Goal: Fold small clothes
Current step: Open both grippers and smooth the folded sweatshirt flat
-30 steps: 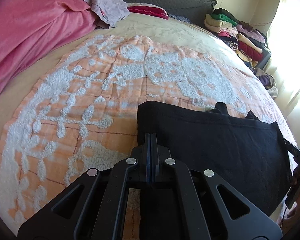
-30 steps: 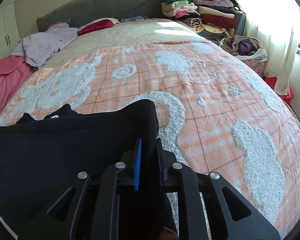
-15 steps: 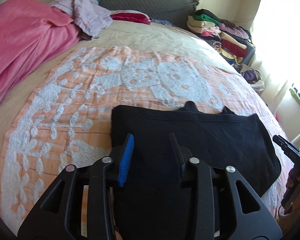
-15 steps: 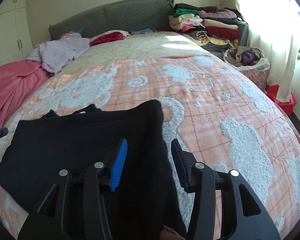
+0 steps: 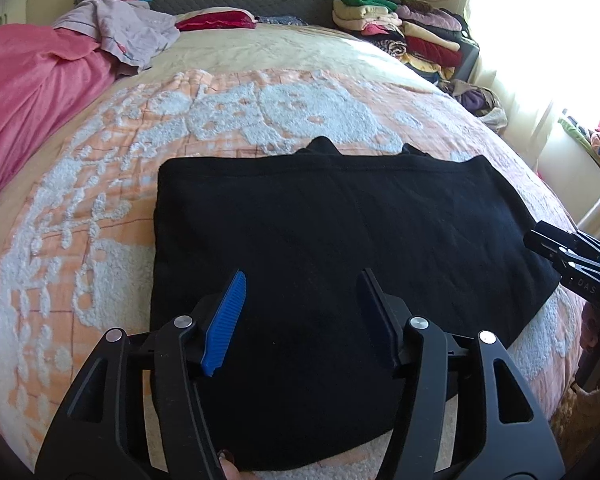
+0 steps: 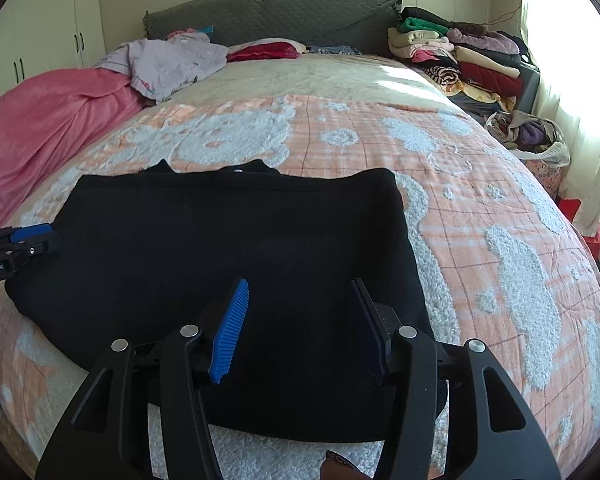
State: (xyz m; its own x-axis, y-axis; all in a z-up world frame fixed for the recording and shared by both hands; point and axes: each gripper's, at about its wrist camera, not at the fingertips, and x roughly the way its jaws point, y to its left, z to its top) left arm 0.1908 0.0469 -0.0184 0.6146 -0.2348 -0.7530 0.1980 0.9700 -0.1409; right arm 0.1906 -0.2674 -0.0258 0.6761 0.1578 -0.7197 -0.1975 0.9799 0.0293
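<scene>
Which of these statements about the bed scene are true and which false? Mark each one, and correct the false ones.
1. The black garment lies on the orange-and-white blanket. True.
2. The left tool is clamped on the garment. False: its jaws are opening, with no cloth pinched between the pads.
3. A pink blanket is bunched at the left side of the bed. True.
4. The right tool holds a red pillow. False: its jaws are opening with nothing held; the red pillow lies by the headboard.
5. Stacked folded clothes sit near the window. True.
</scene>
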